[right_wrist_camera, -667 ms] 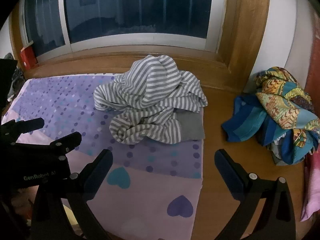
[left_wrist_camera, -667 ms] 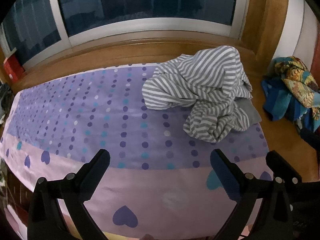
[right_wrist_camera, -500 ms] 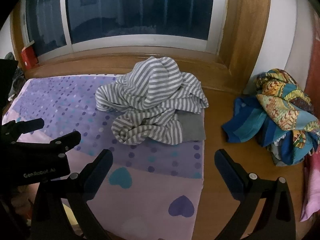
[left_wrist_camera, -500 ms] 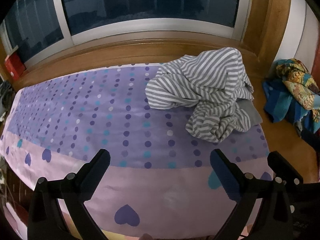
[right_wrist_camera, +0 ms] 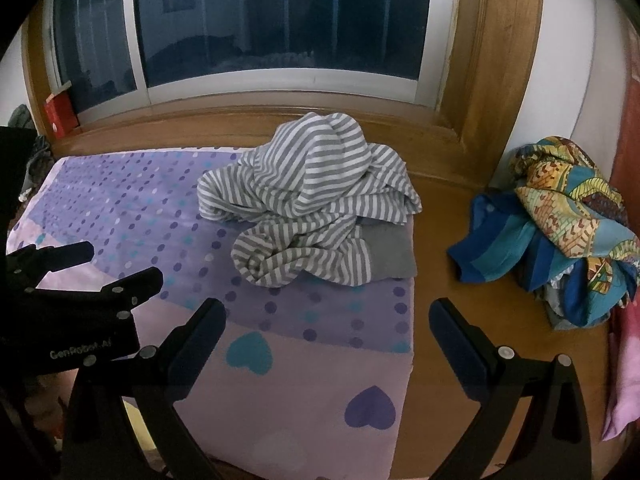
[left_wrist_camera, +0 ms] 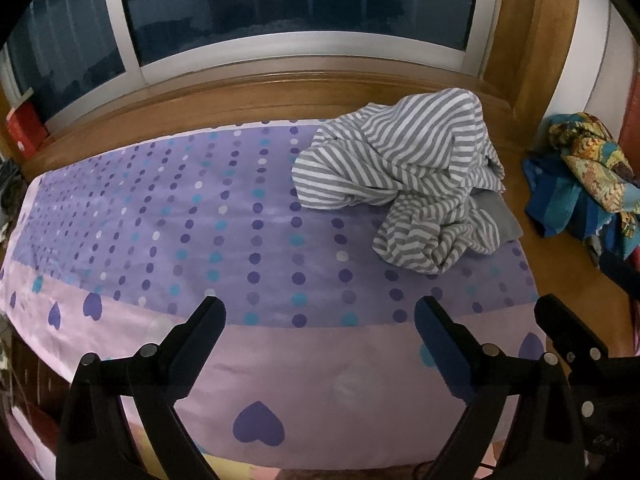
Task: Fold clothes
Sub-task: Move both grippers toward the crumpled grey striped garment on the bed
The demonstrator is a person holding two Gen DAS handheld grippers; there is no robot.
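A crumpled grey-and-white striped garment [left_wrist_camera: 404,178] lies in a heap at the far right of a purple dotted sheet [left_wrist_camera: 200,232]; it also shows in the right wrist view [right_wrist_camera: 308,204]. My left gripper [left_wrist_camera: 320,316] is open and empty, low over the sheet's pink front band, well short of the garment. My right gripper [right_wrist_camera: 328,312] is open and empty, just in front of the garment over the sheet's right edge. The left gripper's body [right_wrist_camera: 76,292] shows at the left of the right wrist view.
A pile of blue and patterned clothes [right_wrist_camera: 560,224] lies on the wooden platform [right_wrist_camera: 444,288] to the right of the sheet. A wooden sill and a dark window [right_wrist_camera: 280,20] run along the back. A red box [right_wrist_camera: 60,114] stands on the sill at far left.
Both grippers have moved slightly forward toward the striped garment, which sits a little lower and larger in both views. Both stay open.
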